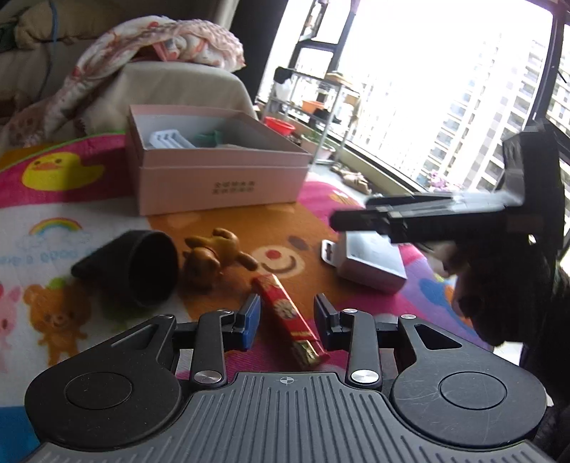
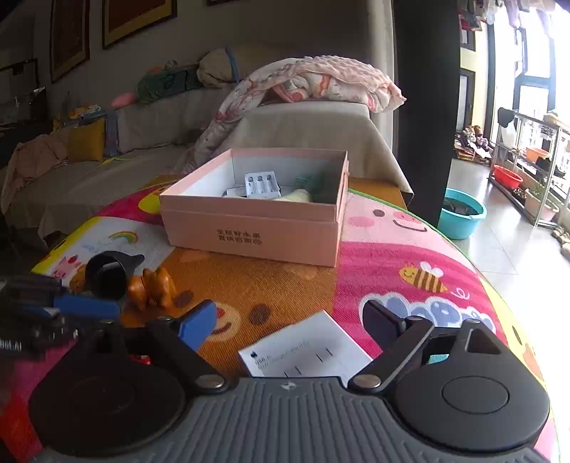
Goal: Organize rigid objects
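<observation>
A family living room in a high-rise flat: a cloth-covered sofa (image 2: 292, 124) draped with a floral blanket (image 2: 313, 82), framed pictures (image 2: 139, 17) on the wall, a cartoon-printed children's mat (image 2: 409, 256) in front, and apartment towers (image 1: 473, 117) beyond the balcony window's plant rack (image 1: 320, 103).

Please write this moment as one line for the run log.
left tongs: open, straddling red bar | right tongs: open, over white box | pink box: part-filled
</observation>
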Demonstrator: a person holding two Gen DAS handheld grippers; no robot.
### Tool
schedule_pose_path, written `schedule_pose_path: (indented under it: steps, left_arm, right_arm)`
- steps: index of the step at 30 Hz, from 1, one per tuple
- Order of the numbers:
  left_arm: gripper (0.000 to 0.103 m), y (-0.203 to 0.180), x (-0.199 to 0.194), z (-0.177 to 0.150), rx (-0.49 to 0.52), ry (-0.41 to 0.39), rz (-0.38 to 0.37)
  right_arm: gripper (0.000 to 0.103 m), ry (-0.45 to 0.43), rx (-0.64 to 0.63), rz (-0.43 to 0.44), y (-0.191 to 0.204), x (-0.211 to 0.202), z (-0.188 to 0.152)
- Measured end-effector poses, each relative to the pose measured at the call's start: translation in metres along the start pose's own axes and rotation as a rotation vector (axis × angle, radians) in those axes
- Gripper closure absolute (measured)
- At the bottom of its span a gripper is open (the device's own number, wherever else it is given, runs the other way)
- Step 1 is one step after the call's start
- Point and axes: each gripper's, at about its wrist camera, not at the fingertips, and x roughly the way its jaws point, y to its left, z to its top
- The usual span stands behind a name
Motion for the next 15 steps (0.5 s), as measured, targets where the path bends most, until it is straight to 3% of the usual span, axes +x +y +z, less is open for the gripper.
schedule_pose_path:
  steps: [3,7,9,12,15]
  left_arm:
    - [0.066,-0.006,0.013,-0.007,0.025,0.028,-0.001]
    - [0.066,-0.004,0.022,-0.008,0.013,-0.01,-0.017]
    - [0.067,-0.002,0.023,-0.01,-0.005,-0.024,-0.025]
    - [0.068,0.007,0.021,-0.011,-0.05,-0.032,-0.056]
    - [0.073,0.017,0.021,-0.011,-0.109,-0.036,-0.084]
  right_arm:
    - [0.045,0.027,-0.004,0.019,0.004,0.014,0.03]
    - [0.049,0.048,-0.036,0.014,0.008,0.046,0.085]
    - [0.052,0.108,-0.062,-0.015,0.01,0.074,0.108]
    - [0.072,0.207,-0.057,-0.054,0.011,0.113,0.124]
    - [0.084,0.252,-0.027,-0.047,0.013,0.138,0.127]
